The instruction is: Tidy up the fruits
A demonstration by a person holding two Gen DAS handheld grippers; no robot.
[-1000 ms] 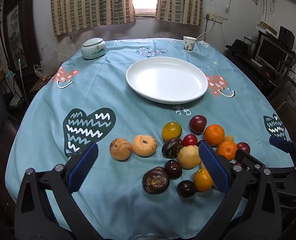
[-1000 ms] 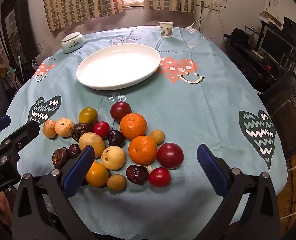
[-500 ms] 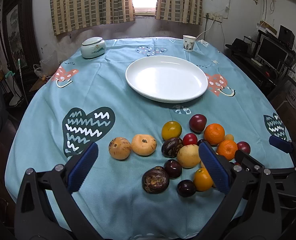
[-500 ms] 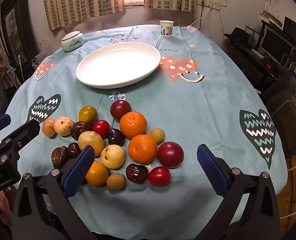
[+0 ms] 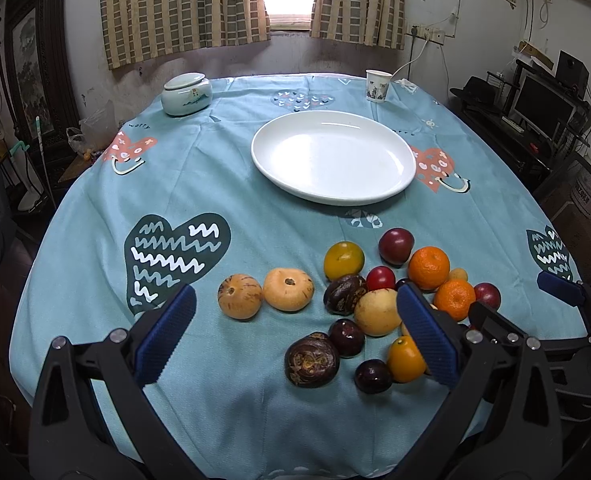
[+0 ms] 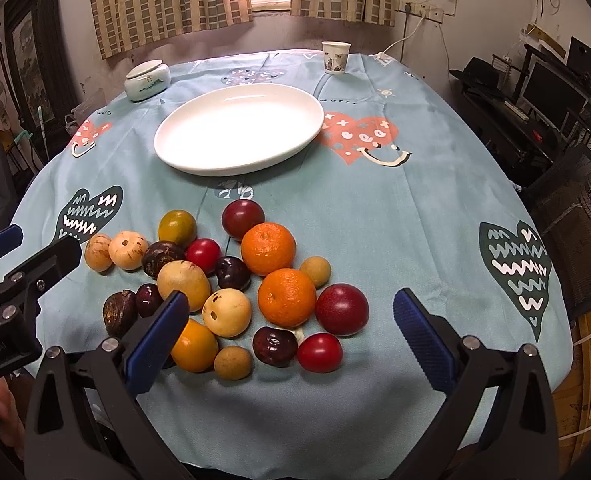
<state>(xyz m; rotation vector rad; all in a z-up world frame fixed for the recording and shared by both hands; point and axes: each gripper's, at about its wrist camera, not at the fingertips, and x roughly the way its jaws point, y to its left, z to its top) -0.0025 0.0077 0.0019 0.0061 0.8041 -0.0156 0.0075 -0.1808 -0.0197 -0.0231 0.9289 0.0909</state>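
Note:
Several fruits lie loose on the blue tablecloth near its front edge: two oranges (image 6: 268, 247) (image 5: 428, 267), dark plums (image 6: 242, 219), red ones (image 6: 319, 352), tan round fruits (image 5: 288, 289) and a wrinkled dark one (image 5: 311, 359). Behind them sits an empty white oval plate (image 5: 391, 148) (image 6: 295, 100). My left gripper (image 5: 295, 336) is open and empty, hovering over the left part of the pile. My right gripper (image 6: 291, 334) is open too, above the pile's near side. Each gripper shows at the edge of the other's view.
A lidded white ceramic jar (image 5: 186, 93) stands at the back left and a paper cup (image 5: 377, 85) at the back right. Beyond the table on the right are a desk with a monitor (image 5: 543, 104) and a mesh chair (image 6: 575, 208). Curtains hang at the window.
Both grippers have stayed open and almost still; the views shifted only slightly. No fruit has moved.

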